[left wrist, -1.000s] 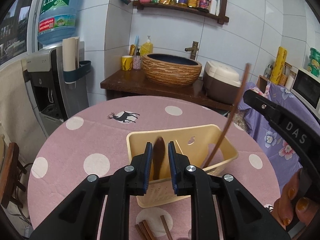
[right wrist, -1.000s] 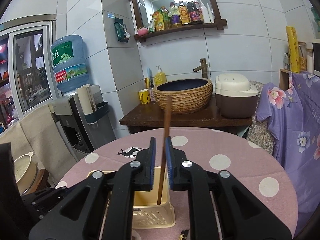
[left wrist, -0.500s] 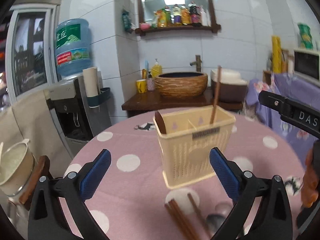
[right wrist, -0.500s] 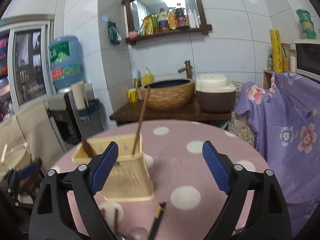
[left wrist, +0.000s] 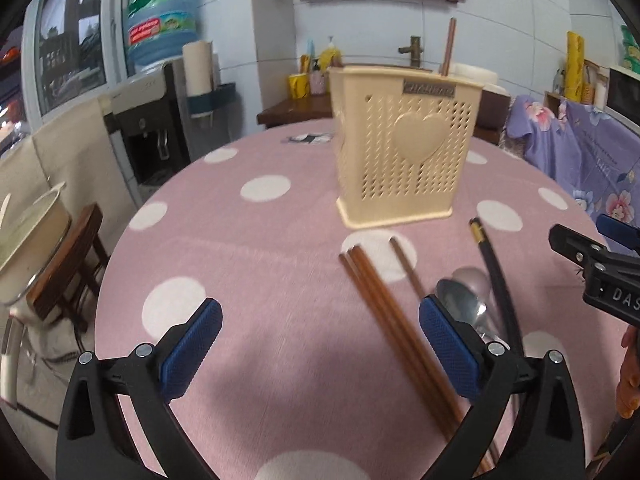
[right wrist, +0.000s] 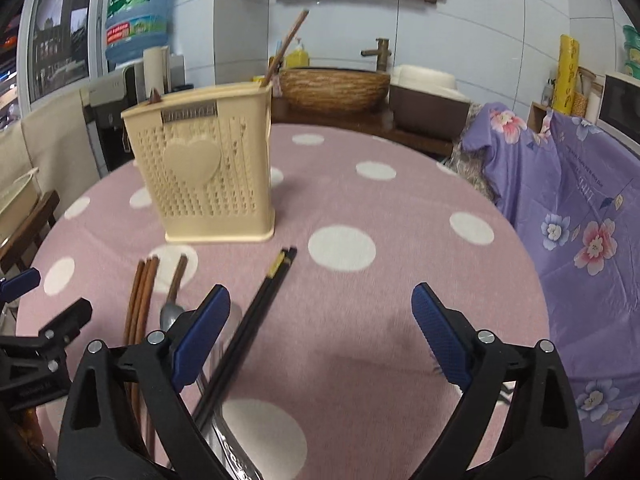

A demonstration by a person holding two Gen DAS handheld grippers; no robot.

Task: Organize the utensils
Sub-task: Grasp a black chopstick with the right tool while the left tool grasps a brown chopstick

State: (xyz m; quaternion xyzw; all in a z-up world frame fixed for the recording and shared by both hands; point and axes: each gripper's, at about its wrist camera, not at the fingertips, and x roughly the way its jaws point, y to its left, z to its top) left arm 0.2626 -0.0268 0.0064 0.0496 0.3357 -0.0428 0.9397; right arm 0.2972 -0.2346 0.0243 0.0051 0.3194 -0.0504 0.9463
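Note:
A beige perforated utensil holder point(left wrist: 404, 148) point(right wrist: 208, 160) stands on the pink dotted table point(left wrist: 260, 240). One brown chopstick point(left wrist: 448, 46) point(right wrist: 286, 48) leans upright in it, and a dark handle tip point(right wrist: 154, 96) pokes out at its left. Brown chopsticks point(left wrist: 384, 304) point(right wrist: 140, 300), metal spoons point(left wrist: 468, 296) point(right wrist: 170, 316) and black chopsticks point(left wrist: 496, 280) point(right wrist: 260, 304) lie on the cloth in front. My left gripper point(left wrist: 320, 320) is open over the brown chopsticks, holding nothing. My right gripper point(right wrist: 320, 304) has its jaws opening, empty, with the black chopsticks beside its left finger.
A water dispenser point(left wrist: 160, 92) and a wooden stool with a pot point(left wrist: 36, 248) stand left of the table. Purple floral cloth point(right wrist: 580, 208) covers furniture at the right. A counter with a woven basin point(right wrist: 332, 88) is behind.
Both grippers have opened and let go of the dark-handled utensil and the brown chopstick, which now stand in the holder. Both have drawn back and sunk toward the utensils on the cloth.

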